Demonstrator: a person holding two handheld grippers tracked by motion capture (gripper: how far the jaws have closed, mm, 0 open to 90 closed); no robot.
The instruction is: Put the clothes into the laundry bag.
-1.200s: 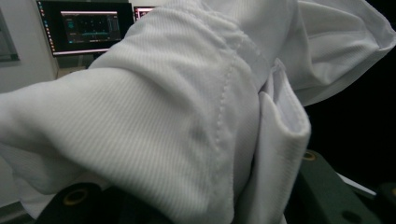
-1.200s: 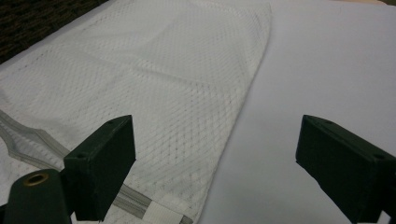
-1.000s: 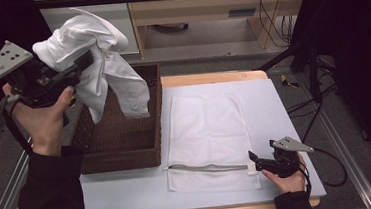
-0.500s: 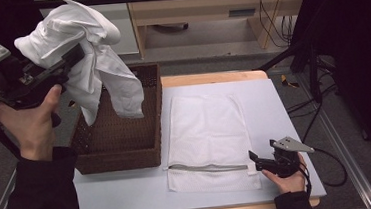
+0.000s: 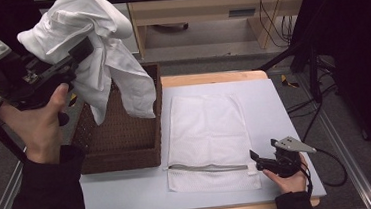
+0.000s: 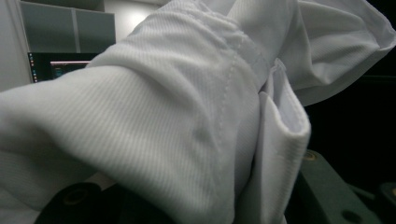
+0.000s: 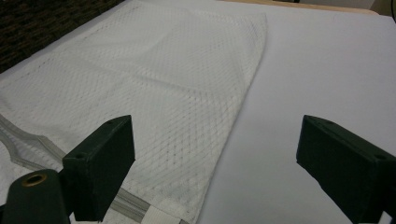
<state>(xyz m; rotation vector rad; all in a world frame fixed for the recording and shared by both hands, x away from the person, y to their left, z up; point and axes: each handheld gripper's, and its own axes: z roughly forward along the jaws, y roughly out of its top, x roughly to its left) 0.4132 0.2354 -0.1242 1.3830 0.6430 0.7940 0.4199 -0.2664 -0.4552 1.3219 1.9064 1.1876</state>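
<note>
White table (image 5: 279, 107) — mesh bag (image 5: 208, 133), wicker basket (image 5: 122, 149)

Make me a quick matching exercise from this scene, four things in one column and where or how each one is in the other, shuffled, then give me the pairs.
Column one:
1. white garment
2. mesh laundry bag
3. wicker basket
4. right gripper

Column two:
A. lying flat on the table, zipper toward the person
B. jaws open, low beside the bag's near corner
C. held up in the left gripper, hanging over the basket
D. dark brown, standing left of the bag

Pairs: 1-C, 2-A, 3-D, 4-B
</note>
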